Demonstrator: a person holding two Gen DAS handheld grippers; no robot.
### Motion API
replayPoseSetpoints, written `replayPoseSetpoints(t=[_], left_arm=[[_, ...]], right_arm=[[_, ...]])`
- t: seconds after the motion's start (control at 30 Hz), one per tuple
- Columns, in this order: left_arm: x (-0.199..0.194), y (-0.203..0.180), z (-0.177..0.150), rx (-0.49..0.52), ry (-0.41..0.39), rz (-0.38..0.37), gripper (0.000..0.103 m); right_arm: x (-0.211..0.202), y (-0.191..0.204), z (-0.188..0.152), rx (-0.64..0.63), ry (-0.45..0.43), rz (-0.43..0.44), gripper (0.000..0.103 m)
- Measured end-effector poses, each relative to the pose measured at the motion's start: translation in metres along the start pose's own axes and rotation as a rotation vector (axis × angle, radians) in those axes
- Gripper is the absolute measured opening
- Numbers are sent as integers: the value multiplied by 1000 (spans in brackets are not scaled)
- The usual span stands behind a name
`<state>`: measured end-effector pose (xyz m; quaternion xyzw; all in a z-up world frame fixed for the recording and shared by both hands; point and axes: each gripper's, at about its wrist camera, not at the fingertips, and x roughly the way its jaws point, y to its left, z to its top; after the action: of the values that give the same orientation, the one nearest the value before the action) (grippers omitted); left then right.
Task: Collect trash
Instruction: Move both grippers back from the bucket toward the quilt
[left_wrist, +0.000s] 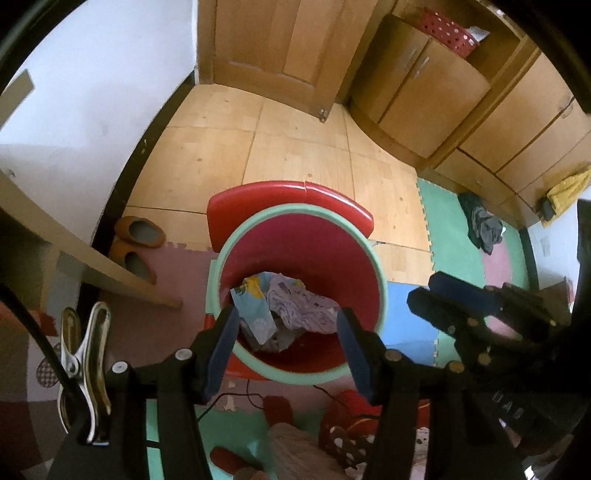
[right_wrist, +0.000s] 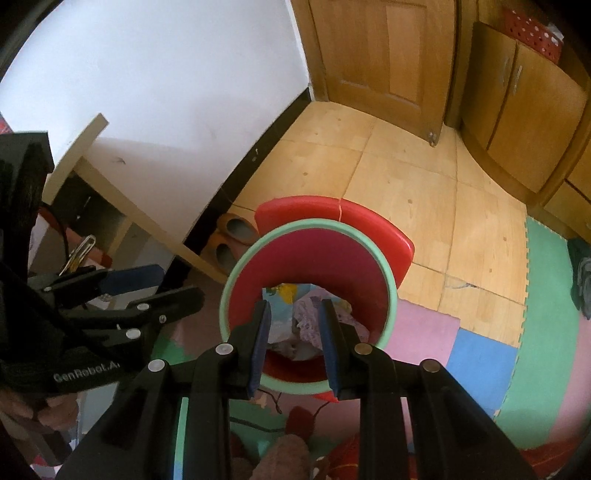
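Both grippers, left (left_wrist: 286, 334) and right (right_wrist: 293, 338), parted and empty above crumpled trash (left_wrist: 284, 314) in red bin (left_wrist: 306, 236).

White lettering "GenRobot.A", cut off at its end by a finger of the right gripper (right_wrist: 293, 347), stands on the black body of the left gripper (right_wrist: 147, 291) at the left of the right wrist view. In the left wrist view, pale letters on the black body of the right gripper (left_wrist: 454, 295), low at the right, are too blurred to read. The printed paper (left_wrist: 295, 310) in the bin (left_wrist: 236, 236) shows patterns, no legible words
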<state>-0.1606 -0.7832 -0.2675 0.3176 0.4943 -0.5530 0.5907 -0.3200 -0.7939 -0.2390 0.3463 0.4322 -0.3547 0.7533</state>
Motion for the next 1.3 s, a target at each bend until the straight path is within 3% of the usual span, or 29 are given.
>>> replayPoseSetpoints(t=[0.27, 0.37, 0.83, 1.3], left_arm=[[-42, 1, -1, -39, -54, -1, 60], [-59, 0, -4, -50, -73, 0, 60], [-138, 14, -30, -106, -152, 22, 60], [-210, 56, -62, -195, -206, 68, 60]], right_arm=[[-34, 22, 2, -30, -32, 23, 29], [-47, 30, 3, -42, -46, 28, 36], [-95, 79, 0, -81, -85, 87, 36], [-133, 153, -5, -201, -126, 159, 36]])
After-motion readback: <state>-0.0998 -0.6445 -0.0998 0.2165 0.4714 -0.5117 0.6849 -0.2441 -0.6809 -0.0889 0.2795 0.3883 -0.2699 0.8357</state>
